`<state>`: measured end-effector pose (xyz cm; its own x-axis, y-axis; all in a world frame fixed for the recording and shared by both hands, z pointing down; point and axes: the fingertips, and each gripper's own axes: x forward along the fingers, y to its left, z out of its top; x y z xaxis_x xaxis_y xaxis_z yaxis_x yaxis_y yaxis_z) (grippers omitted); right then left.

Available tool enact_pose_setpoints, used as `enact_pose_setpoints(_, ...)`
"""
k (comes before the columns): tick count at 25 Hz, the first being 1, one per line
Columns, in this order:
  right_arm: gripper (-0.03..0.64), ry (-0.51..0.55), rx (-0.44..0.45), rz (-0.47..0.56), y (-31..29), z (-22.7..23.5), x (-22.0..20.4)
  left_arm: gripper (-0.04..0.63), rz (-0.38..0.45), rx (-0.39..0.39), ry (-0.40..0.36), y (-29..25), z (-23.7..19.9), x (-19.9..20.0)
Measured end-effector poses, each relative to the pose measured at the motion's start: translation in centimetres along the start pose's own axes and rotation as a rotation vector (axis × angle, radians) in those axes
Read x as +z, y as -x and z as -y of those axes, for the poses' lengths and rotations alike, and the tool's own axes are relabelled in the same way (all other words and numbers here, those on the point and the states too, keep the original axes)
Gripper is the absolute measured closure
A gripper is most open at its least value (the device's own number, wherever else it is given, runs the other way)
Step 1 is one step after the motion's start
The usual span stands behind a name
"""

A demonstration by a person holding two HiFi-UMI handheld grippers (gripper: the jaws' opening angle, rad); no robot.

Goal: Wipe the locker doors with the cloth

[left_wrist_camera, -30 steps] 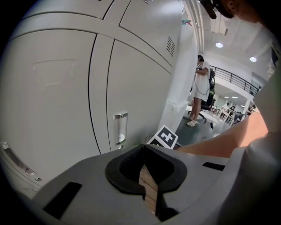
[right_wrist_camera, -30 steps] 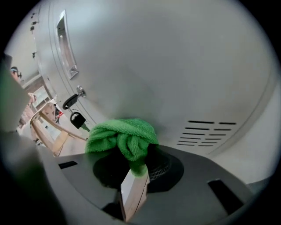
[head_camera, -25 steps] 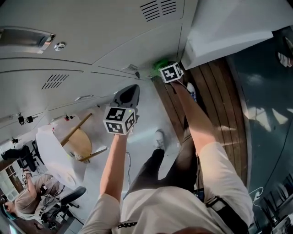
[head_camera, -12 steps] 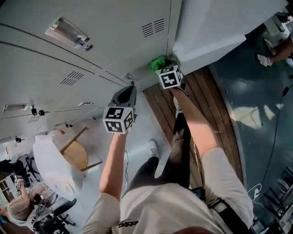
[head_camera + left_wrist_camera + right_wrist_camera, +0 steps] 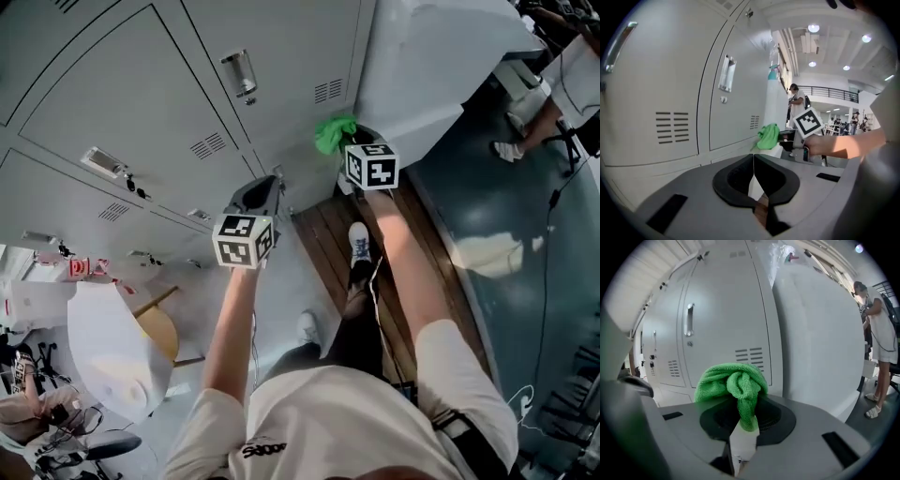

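Note:
A green cloth (image 5: 335, 132) (image 5: 733, 383) (image 5: 767, 136) is bunched in my right gripper (image 5: 349, 142) (image 5: 743, 420), whose jaws are shut on it. It hangs close to the lower part of a grey locker door (image 5: 281, 56) (image 5: 724, 319) that has a vent and a metal handle (image 5: 239, 72) (image 5: 688, 319); whether it touches the door I cannot tell. My left gripper (image 5: 261, 194) (image 5: 753, 180) is shut with nothing between its jaws, held low and to the left of the cloth, facing the lockers (image 5: 670, 93).
A white covered block (image 5: 441, 56) (image 5: 820, 333) stands right of the lockers. Wooden floor boards (image 5: 328, 244) lie below. A wooden stool (image 5: 159, 323) under a white sheet stands at lower left. A person (image 5: 876, 333) stands at the right.
The view has swung upward along the lockers, bringing more doors into sight. My right gripper with the cloth has risen a little and shifted right; the left stays below it.

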<state>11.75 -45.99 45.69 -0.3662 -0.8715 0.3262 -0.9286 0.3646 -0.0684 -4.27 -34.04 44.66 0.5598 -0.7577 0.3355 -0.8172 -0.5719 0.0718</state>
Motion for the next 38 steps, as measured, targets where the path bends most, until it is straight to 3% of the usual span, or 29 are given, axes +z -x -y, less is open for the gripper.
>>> enact_pose_setpoints(7,0.551,0.209,0.015,0.098,11.0,-2.8,6.2,0.577,0.126,-0.041,-0.128,5.0,3.0,8.0)
enact_pose_setpoints(12,0.551,0.346,-0.04,0.138,19.3,-5.0,9.1,0.577,0.203,-0.071,-0.211,9.2,5.3,11.7)
enact_pose_setpoints(19,0.551,0.36,-0.115,0.214,28.6,-7.8,11.2,0.577,0.297,-0.124,-0.313,15.1,8.2,15.2)
enact_pose_setpoints(25,0.551,0.371,-0.111,0.269,33.1,-10.9,12.7,0.577,0.347,-0.119,-0.361,19.2,8.9,16.7)
enact_pose_setpoints(32,0.551,0.39,-0.101,0.305,35.2,-13.1,13.0,0.577,0.377,-0.129,-0.414,22.1,10.6,16.6)
enact_pose_setpoints(38,0.551,0.392,-0.096,0.293,34.6,-13.3,12.3,0.576,0.376,-0.139,-0.41,22.2,10.7,16.3)
